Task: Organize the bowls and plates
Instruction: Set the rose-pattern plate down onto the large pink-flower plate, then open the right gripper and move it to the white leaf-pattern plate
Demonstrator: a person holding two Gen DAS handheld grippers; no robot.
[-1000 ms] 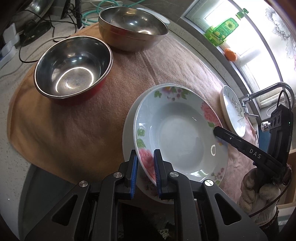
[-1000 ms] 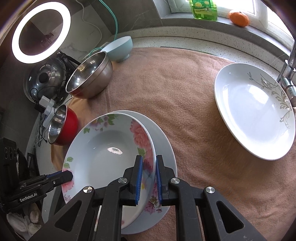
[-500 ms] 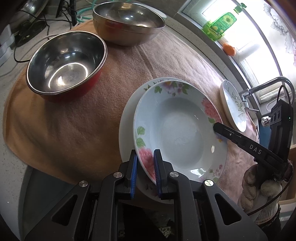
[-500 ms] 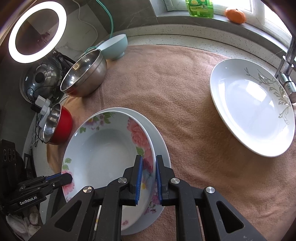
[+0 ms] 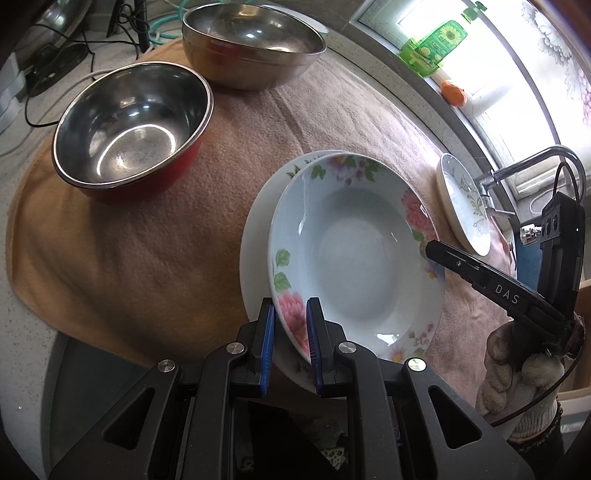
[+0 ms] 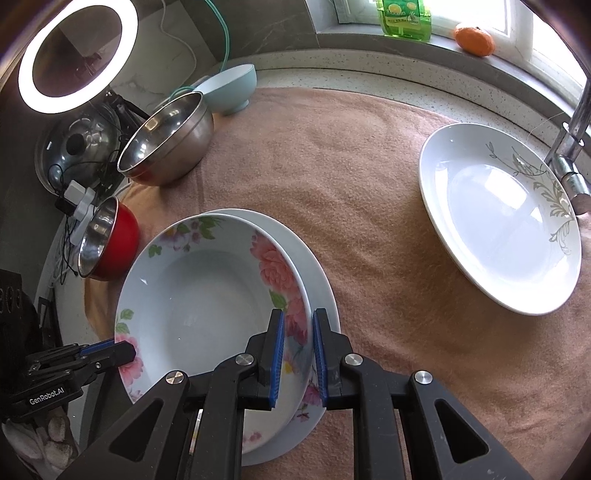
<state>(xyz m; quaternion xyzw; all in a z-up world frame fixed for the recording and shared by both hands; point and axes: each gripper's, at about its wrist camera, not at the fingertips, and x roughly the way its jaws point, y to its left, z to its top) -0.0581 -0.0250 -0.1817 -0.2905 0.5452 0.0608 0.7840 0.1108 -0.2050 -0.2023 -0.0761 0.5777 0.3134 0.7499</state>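
Gripping the floral plate [image 5: 354, 258] from two sides. On its left rim, the left gripper [image 5: 290, 306], jaws narrow and clamped on a pink flower of the border. On the opposite rim, the right gripper [image 6: 297, 317], jaws narrow too but opening a little, with the rim between the blue pads and touching them. Lying over a plain white plate [image 5: 255, 236], shifted off-centre so that a crescent of the lower one shows on the far side; cannot tell whether resting on it or just clear of it. Both at the near left of a pinkish-brown towel [image 6: 332, 166] spread across the speckled desk [image 5: 26, 332].

Well apart to the right on the same towel, a white plate with a grey leaf pattern [image 6: 498, 229], just beside the chrome faucet [image 6: 569, 147]. To the far left, a red-sided steel bowl [image 5: 133, 122] at the towel's edge, upright and empty. Just beyond it, a larger plain steel bowl [image 5: 251, 44], near but not touching. Behind that, a light blue bowl [image 6: 231, 86] off the towel on the bare desk.

On the window ledge at the far side, a green bottle [image 6: 404, 16] and an orange [image 6: 474, 38]. At far left, a lit ring light [image 6: 74, 55] above cables. Holding the right gripper, a gloved hand [image 5: 517, 362].
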